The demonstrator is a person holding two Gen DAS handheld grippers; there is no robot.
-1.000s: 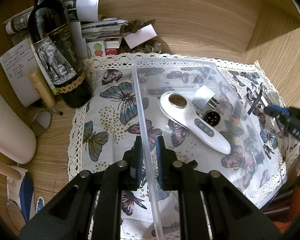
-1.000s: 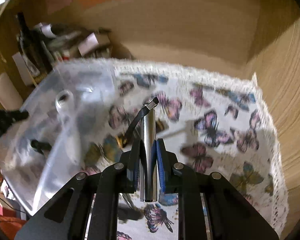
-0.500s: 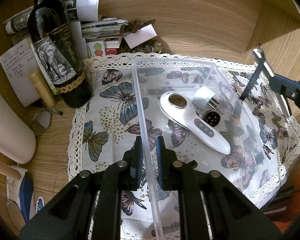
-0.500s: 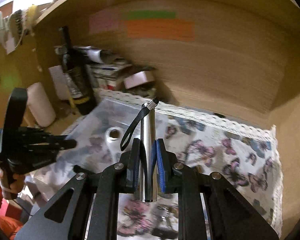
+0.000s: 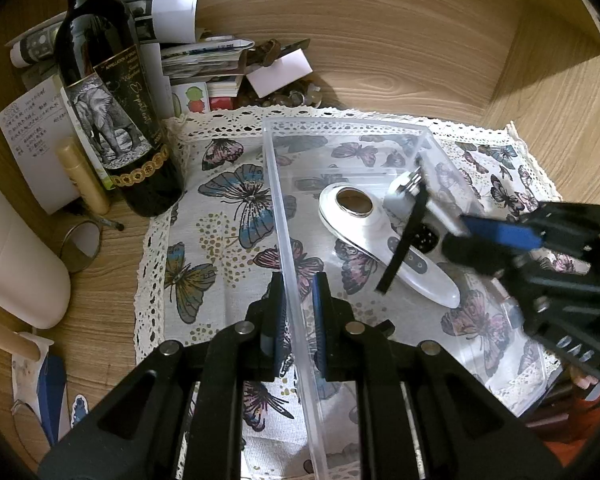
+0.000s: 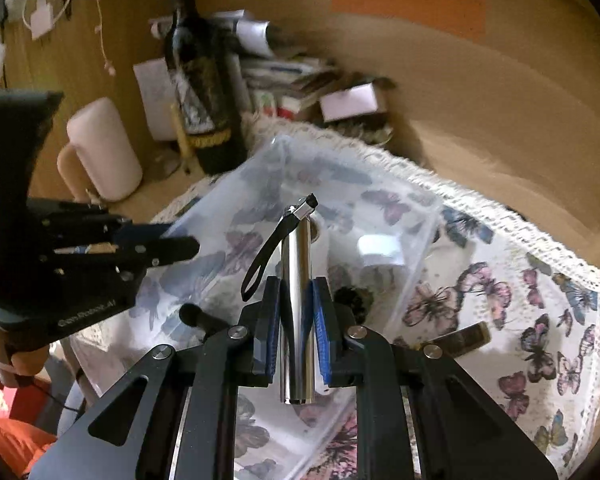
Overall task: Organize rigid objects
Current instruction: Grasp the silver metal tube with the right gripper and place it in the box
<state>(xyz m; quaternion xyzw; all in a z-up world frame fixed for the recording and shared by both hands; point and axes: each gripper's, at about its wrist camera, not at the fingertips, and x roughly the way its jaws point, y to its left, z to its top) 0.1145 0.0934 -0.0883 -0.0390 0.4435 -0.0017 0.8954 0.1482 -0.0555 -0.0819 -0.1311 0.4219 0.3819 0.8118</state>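
Your left gripper [image 5: 298, 312] is clamped on the near wall of the clear plastic bin [image 5: 288, 240], which sits on the butterfly-print cloth [image 5: 220, 208]. Your right gripper [image 6: 296, 312] is closed on a silver metal cylinder [image 6: 297, 280] with a black wrist strap [image 6: 266, 256], held above the bin's interior. Inside the bin lie a white handheld device [image 5: 380, 240], a white plug adapter [image 5: 398, 200] and a small black round item [image 5: 428, 238]. A wine bottle [image 5: 112, 112] stands just beside the cloth's left edge.
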